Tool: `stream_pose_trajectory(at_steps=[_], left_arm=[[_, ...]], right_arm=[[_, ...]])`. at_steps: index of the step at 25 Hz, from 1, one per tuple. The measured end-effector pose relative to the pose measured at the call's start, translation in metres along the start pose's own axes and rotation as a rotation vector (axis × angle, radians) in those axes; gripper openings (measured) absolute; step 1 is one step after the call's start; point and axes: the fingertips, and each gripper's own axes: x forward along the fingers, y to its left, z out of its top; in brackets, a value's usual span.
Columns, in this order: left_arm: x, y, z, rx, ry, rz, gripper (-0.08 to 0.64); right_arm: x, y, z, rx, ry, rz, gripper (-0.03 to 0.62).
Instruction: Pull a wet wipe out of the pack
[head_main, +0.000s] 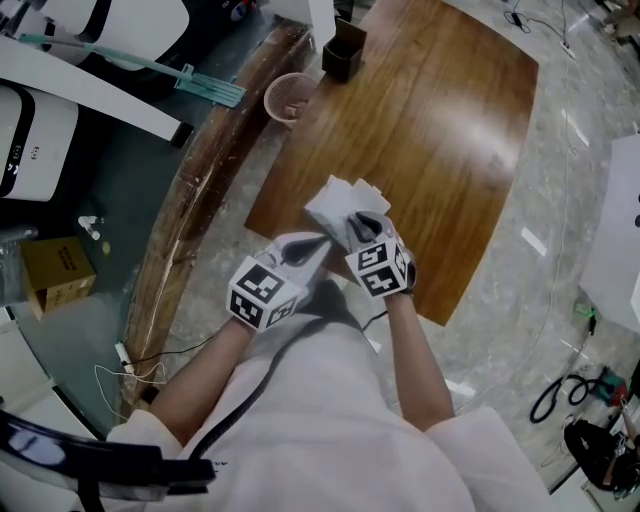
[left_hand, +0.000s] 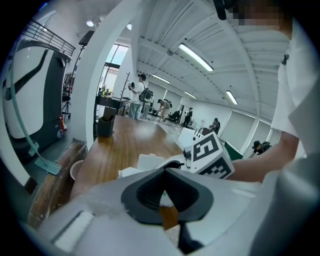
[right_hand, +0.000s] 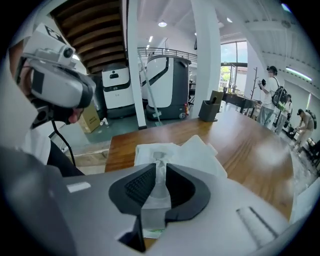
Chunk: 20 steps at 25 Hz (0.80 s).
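Note:
A white wet wipe pack (head_main: 335, 203) lies near the front edge of the wooden table (head_main: 430, 130). In the right gripper view a twisted wet wipe (right_hand: 159, 186) rises from the pack (right_hand: 152, 150) into my right gripper (right_hand: 158, 172), which is shut on it. That gripper (head_main: 364, 226) hovers just over the pack. My left gripper (head_main: 318, 243) sits at the pack's near edge, jaws closed together; it seems to pinch the pack's edge. Seen along the left gripper (left_hand: 164, 172), the pack (left_hand: 149, 162) and the right gripper's marker cube (left_hand: 210, 152) lie just beyond.
A pink mesh cup (head_main: 290, 97) and a dark box holder (head_main: 343, 50) stand at the table's far end. Loose white sheets (right_hand: 200, 152) spread beside the pack. Left of the table are a cardboard box (head_main: 55, 268) and white machines (head_main: 30, 140).

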Motion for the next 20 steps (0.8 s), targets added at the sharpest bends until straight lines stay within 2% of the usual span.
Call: stream_pose_trajectory(at_steps=[4,11,16,20], left_arm=[[-0.005,0.009,0.000,-0.016,-0.011,0.021,0.003],[-0.009,0.012,-0.002,-0.012,-0.012,0.029,0.003],[-0.011,0.014,0.002,-0.007,-0.017,0.036,0.003],[-0.011,0.013,0.002,-0.003,-0.018,0.037,0.003]], right_arm=[[0.009,0.001,-0.002,-0.061,0.028,-0.002,0.069],[0.018,0.003,-0.001,-0.090,0.055,0.028,0.069],[0.023,0.004,-0.002,-0.140,0.102,0.012,0.055],[0.024,0.002,-0.004,-0.128,0.108,-0.003,0.032]])
